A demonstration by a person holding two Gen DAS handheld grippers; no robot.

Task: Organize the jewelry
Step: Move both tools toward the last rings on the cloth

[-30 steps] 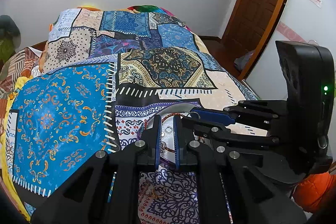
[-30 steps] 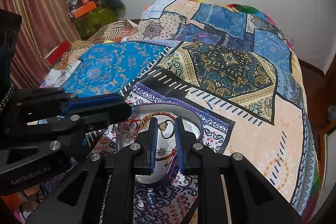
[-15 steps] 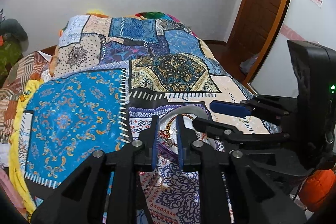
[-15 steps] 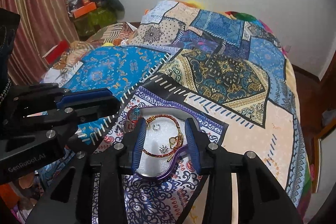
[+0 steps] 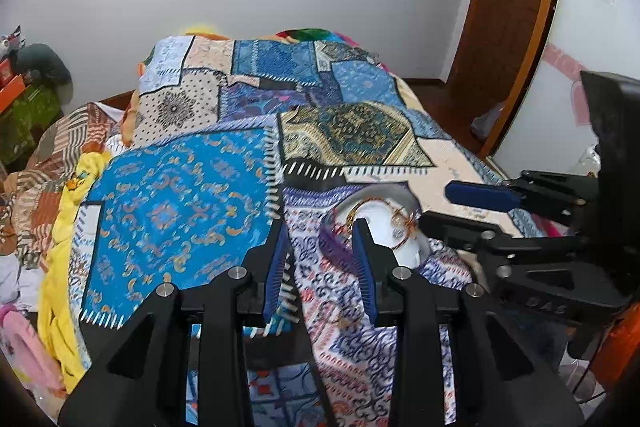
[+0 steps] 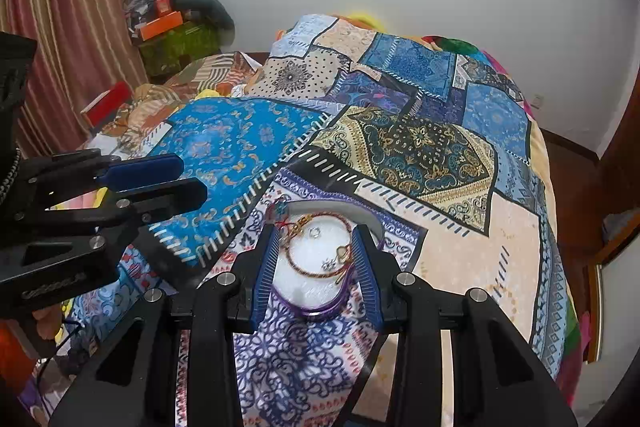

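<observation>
A round purple-rimmed white dish point(image 6: 316, 291) lies on the patchwork bedspread. In it are a red-and-gold bangle point(image 6: 320, 247), a small silver ring point(image 6: 315, 233) and small silver pieces point(image 6: 329, 264). My right gripper point(image 6: 316, 269) is open and empty, its fingers either side of the dish above it. My left gripper point(image 5: 322, 269) is open and empty, just left of the dish point(image 5: 400, 247). A thin gold piece point(image 5: 340, 319) lies on the cloth between the left gripper's fingers, blurred.
The bedspread point(image 6: 420, 147) covers the whole bed. Striped curtain point(image 6: 60, 27) and piled boxes point(image 6: 172, 27) stand to the left. A wooden door point(image 5: 508, 7) is at the right. A yellow cloth point(image 5: 60, 247) hangs at the bed's left edge.
Both grippers opened: right first, then left. Both pulled back and up from the dish. The gold ring the right one held a second ago is no longer between its fingers.
</observation>
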